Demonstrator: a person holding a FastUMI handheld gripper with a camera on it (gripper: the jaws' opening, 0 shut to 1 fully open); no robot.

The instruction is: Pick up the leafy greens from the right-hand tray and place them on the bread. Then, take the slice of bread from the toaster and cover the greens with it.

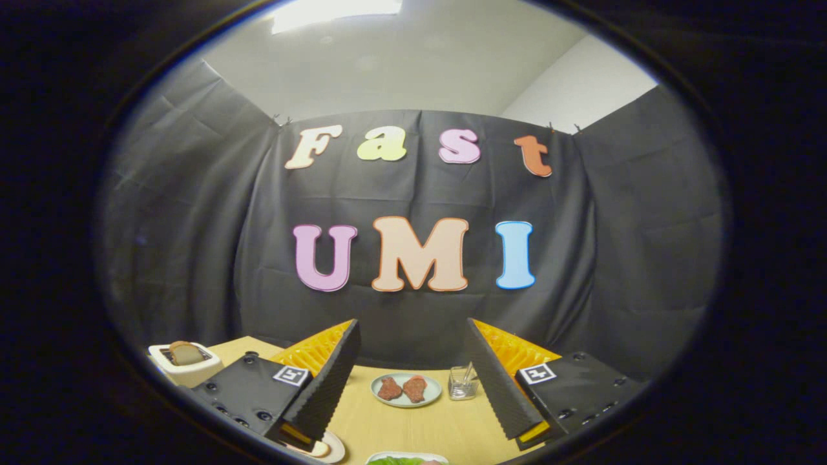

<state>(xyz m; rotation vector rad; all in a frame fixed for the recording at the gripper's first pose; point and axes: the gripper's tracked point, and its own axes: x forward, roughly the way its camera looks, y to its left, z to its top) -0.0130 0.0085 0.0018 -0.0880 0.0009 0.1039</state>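
My gripper (413,381) is open, raised above a wooden table (413,426), with nothing between its fingers. Leafy greens (395,461) lie on a pale tray (434,456) just under the gap between the fingers, mostly cut off. A white toaster (184,366) stands beyond the left finger with a brown bread slice (185,353) sticking up from its slot. A plate (334,447) shows beside the left fingertip, with a bit of bread (316,450) on it, largely hidden by that finger.
A pale blue plate (406,390) with two reddish meat pieces sits ahead between the fingers. A small clear glass holder (463,381) stands right of it, close to the right finger. Black cloth walls enclose the table at the back and sides.
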